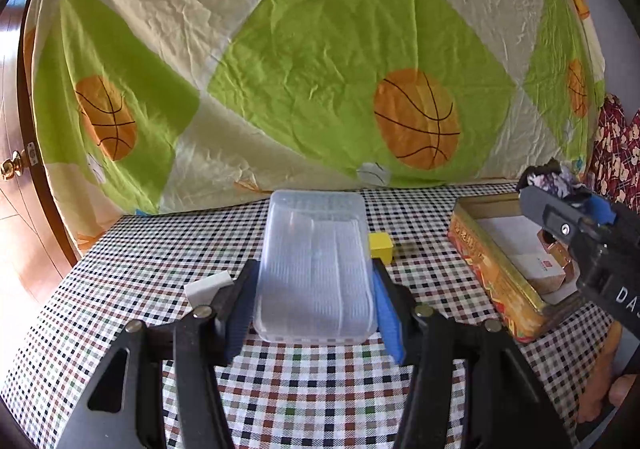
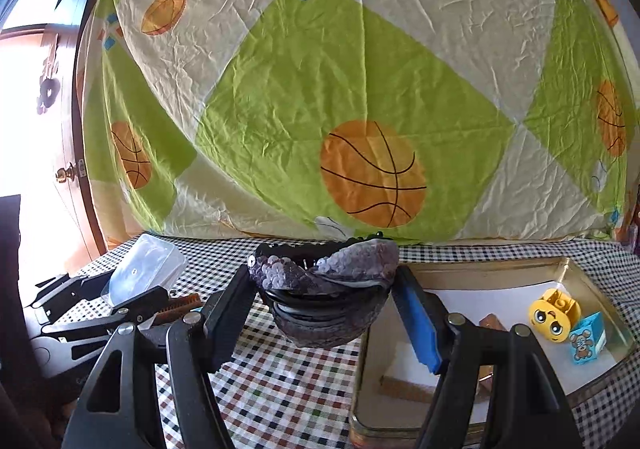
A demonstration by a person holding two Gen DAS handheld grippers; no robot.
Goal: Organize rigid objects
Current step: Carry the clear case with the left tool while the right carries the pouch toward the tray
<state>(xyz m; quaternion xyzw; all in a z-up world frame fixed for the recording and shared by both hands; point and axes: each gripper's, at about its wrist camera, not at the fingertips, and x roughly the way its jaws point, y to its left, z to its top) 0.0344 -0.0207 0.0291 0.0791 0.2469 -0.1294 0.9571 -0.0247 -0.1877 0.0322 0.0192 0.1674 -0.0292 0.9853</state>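
White block (image 1: 209, 285): it is lying on the checked cloth (image 1: 304, 377) at lower left of the left view, just beside your left gripper's outer finger.
Left gripper (image 1: 316, 305): you are clamping the clear box (image 1: 316, 269) between both fingers at lower centre; in the right view the box (image 2: 146, 269) is sitting tilted at centre left.
Yellow cube (image 1: 380, 245): it is resting on the cloth just right of the box.
Right gripper (image 2: 324, 313): you are squeezing the sequined hair clip (image 2: 324, 281) at centre frame, above the cloth, just left of the tin.
Tin (image 2: 600, 289): it is lying open at lower right, holding a yellow emoji toy (image 2: 550, 321) touching a small blue carton (image 2: 588, 337).
Basketball sheet (image 2: 360, 109): it is filling the upper frame behind the table.
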